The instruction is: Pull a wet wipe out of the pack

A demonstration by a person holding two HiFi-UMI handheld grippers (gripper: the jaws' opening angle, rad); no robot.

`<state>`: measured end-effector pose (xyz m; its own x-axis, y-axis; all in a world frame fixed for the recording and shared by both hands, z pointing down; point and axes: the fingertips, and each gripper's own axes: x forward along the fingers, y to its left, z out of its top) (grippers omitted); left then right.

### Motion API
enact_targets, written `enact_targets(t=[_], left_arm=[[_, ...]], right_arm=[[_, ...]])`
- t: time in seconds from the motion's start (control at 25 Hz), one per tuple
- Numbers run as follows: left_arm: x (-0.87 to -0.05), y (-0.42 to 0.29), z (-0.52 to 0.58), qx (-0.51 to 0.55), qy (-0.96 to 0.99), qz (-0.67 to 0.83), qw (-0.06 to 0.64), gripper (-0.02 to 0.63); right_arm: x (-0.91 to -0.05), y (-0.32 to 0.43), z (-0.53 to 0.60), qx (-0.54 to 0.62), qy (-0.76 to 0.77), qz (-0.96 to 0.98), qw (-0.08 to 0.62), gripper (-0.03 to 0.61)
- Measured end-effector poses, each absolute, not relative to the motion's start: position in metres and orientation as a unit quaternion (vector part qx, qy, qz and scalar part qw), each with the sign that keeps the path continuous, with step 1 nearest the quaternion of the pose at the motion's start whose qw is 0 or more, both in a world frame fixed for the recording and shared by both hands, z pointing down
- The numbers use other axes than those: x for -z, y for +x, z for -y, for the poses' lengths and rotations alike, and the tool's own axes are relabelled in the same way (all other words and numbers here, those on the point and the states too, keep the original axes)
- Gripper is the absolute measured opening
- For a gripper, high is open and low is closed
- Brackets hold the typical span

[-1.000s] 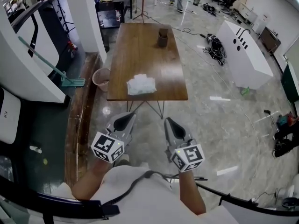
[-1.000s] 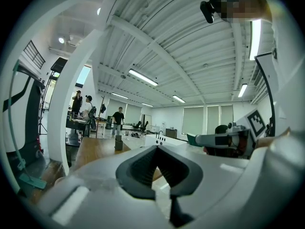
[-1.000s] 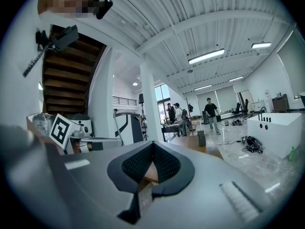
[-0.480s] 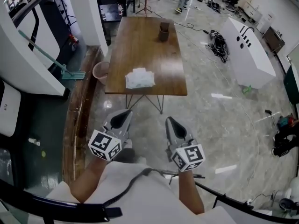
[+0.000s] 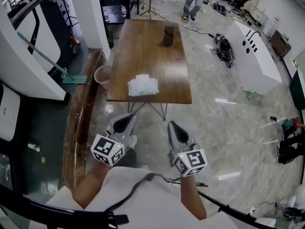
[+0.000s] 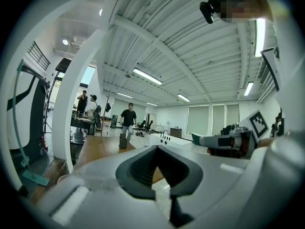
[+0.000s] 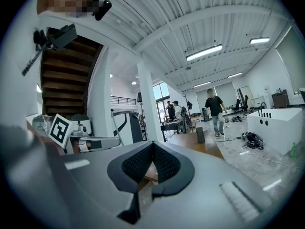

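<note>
The white wet wipe pack (image 5: 143, 86) lies on the near half of a long wooden table (image 5: 147, 46), well ahead of both grippers. My left gripper (image 5: 126, 120) and right gripper (image 5: 174, 127) are held side by side over the floor, short of the table's near edge, pointing towards it. Both are shut with nothing between the jaws. In the left gripper view the left gripper (image 6: 156, 149) shows its tips meeting, with the table (image 6: 102, 144) beyond. The right gripper (image 7: 153, 144) looks the same in the right gripper view.
A dark cup (image 5: 168, 36) stands at the table's far end. A pink bucket (image 5: 102, 75) sits on the floor by the table's left side, near a white pillar (image 5: 90, 13). A white cabinet (image 5: 255, 51) and cables (image 5: 224, 46) are on the right. A person (image 5: 195, 1) walks beyond the table.
Both grippers stay shut and side by side, barely shifted in the picture. The person at the far end of the room has walked to the right.
</note>
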<state>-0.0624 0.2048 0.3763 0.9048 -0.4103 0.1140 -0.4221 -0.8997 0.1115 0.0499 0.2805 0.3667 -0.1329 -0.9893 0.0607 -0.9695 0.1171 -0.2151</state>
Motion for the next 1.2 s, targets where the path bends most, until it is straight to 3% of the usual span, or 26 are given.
enact_targets(t=[1.2], left_arm=[[-0.384,0.009,0.006,-0.055,0.986,0.136,0.083,0.003]], right_arm=[[-0.365,0.099,-0.074,0.101,-0.703,-0.704,0.018,0.009]])
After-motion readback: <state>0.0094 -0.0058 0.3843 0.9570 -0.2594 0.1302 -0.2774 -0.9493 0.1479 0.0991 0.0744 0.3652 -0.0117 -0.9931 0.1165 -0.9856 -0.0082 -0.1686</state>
